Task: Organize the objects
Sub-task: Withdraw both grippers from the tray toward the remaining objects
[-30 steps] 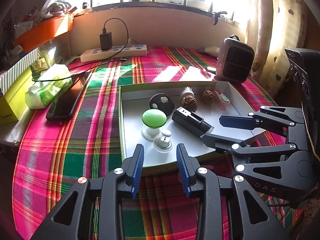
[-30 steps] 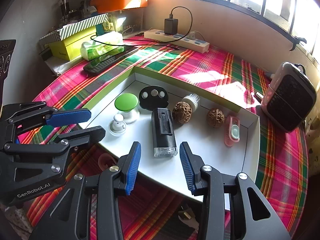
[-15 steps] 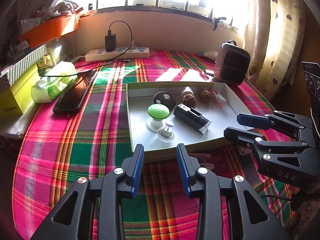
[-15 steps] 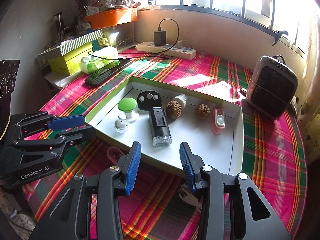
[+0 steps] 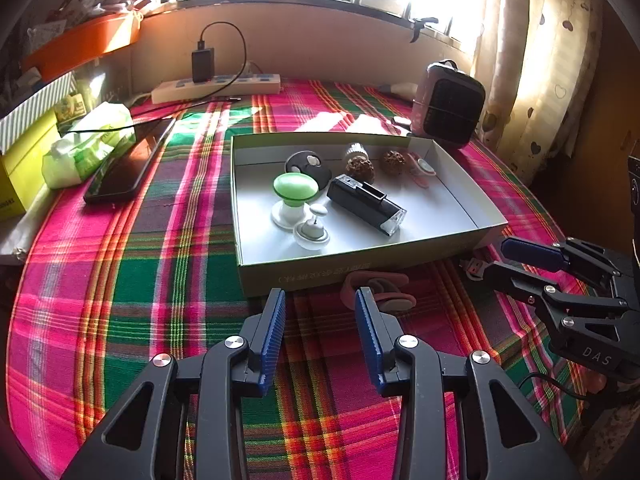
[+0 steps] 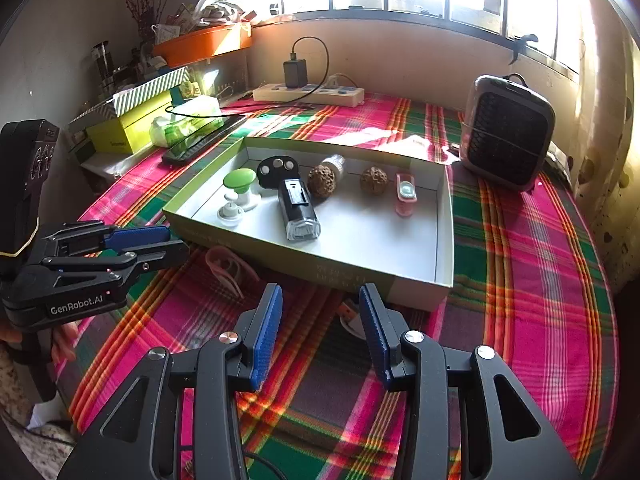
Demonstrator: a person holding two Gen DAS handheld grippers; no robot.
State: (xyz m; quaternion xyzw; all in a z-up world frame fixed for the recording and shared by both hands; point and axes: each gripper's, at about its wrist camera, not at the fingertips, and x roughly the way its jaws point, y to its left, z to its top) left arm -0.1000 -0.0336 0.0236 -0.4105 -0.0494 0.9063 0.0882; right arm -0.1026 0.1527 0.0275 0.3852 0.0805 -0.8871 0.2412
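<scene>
On my left camera the cardboard box (image 5: 360, 268) sits at 12 o'clock on the plaid cloth (image 5: 160, 288), its long side running from 9 to 3. Inside I count one black flashlight (image 5: 366, 204), a smooth rectangular bar with a clear lens. Its long axis runs from 10 to 4, lens end toward 4 o'clock. At its 9 o'clock stands one green mushroom-shaped knob (image 5: 295, 188) on a white base, and just in front of that one small white round piece (image 5: 312, 232). Toward the back wall I count two rough, wrinkled walnuts (image 5: 360, 167), one black oval disc (image 5: 307, 164) and one pink oblong tag (image 5: 420, 169), which runs from 11 to 5.

Outside the box, just beside its front wall, lies one pink rubbery loop (image 5: 380, 288) flat on the cloth.

My left gripper (image 5: 320, 308) hovers over the cloth in front of the box, its ribbed blue pads apart and holding nothing. My right gripper (image 6: 320, 304) is likewise spread wide and empty, near the box's front corner.

At 10 o'clock one dark phone (image 5: 124, 160) lies flat, and at 2 o'clock one rounded grey heater (image 5: 448, 108) stands upright.
</scene>
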